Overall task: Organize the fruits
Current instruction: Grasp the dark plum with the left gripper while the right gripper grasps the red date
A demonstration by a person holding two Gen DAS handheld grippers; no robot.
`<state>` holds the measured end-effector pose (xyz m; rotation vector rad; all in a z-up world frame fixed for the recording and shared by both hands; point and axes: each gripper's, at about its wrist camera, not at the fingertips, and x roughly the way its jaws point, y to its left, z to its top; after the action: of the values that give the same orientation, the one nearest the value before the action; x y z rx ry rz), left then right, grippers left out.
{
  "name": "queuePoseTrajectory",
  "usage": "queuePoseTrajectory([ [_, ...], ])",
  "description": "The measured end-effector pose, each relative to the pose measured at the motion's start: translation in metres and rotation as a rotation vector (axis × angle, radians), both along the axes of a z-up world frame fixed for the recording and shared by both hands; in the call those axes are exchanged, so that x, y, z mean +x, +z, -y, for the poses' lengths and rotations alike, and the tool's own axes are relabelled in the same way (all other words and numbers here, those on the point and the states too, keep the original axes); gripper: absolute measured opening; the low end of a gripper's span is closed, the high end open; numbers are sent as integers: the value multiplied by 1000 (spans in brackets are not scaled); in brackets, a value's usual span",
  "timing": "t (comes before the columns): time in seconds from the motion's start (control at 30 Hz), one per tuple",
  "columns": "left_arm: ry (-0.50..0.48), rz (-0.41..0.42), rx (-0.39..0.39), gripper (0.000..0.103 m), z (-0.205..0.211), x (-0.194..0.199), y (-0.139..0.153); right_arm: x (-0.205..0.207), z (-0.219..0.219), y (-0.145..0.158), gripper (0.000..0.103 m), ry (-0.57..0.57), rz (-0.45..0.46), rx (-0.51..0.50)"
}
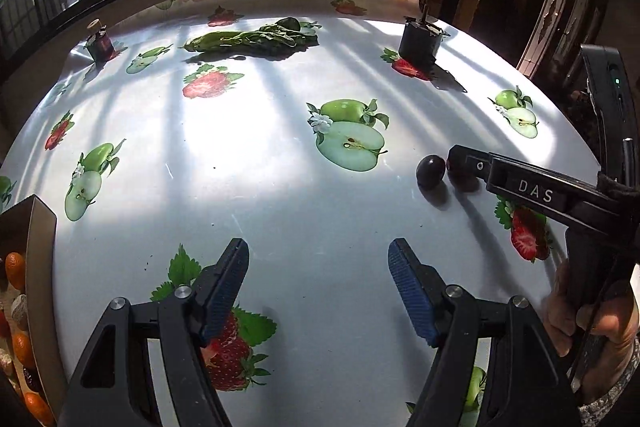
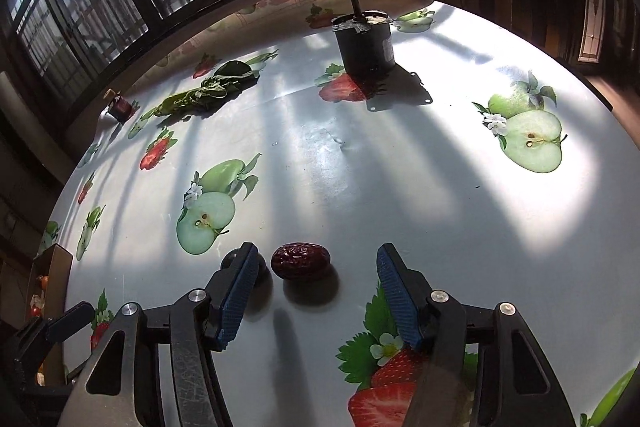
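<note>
Between right gripper [image 2: 316, 283] fingers, spread, untouched date [image 2: 301, 261]; left gripper [image 1: 318, 287] spread, empty.

worktop: round, glossy white cloth [image 2: 400, 187] with printed apples and strawberries
far side: black cylindrical motor [image 2: 364, 45], leafy greens bunch [image 1: 256, 39], small dark cork-stoppered jar [image 1: 100, 41]

grippers: 2, left gripper [image 1: 318, 267] and right gripper [image 2: 316, 277] | red date [image 2: 301, 261]: 1 | dark round fruit [image 1: 431, 169]: 1 | bunch of leafy greens [image 1: 256, 37]: 1 | small jar [image 1: 100, 41]: 1 | black canister [image 2: 365, 43]: 1 | cardboard box [image 1: 40, 259]: 1, its mixed contents too cropped to count
</note>
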<state>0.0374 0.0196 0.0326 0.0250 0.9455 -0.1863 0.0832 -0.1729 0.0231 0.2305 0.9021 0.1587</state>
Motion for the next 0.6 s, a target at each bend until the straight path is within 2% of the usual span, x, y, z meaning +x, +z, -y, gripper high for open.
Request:
queuePoseTrajectory([
  [0.1, -22, 9, 8, 71, 9, 9, -1, 1, -5, -1, 32, 39, -8, -6],
  [0.23, -75, 27, 17, 71, 28, 22, 0, -3, 0, 2, 30, 29, -9, -25],
  [0.37, -173, 60, 25, 71, 57, 36, -1, -6, 29, 4, 30, -29, -14, 48],
  [0.47, -232, 54, 49, 69, 77, 47, -9, -6, 47, 5, 31, -67, -16, 98],
  [0.5, -248, 44, 56, 63, 83, 50, -13, -6, 50, 5, 31, -74, -14, 106],
  [0.53, -258, 32, 63, 51, 87, 53, -17, -6, 51, 6, 31, -76, -13, 110],
  [0.6, -267, 27, 64, 35, 93, 55, -21, -6, 51, 7, 31, -72, -9, 114],
])
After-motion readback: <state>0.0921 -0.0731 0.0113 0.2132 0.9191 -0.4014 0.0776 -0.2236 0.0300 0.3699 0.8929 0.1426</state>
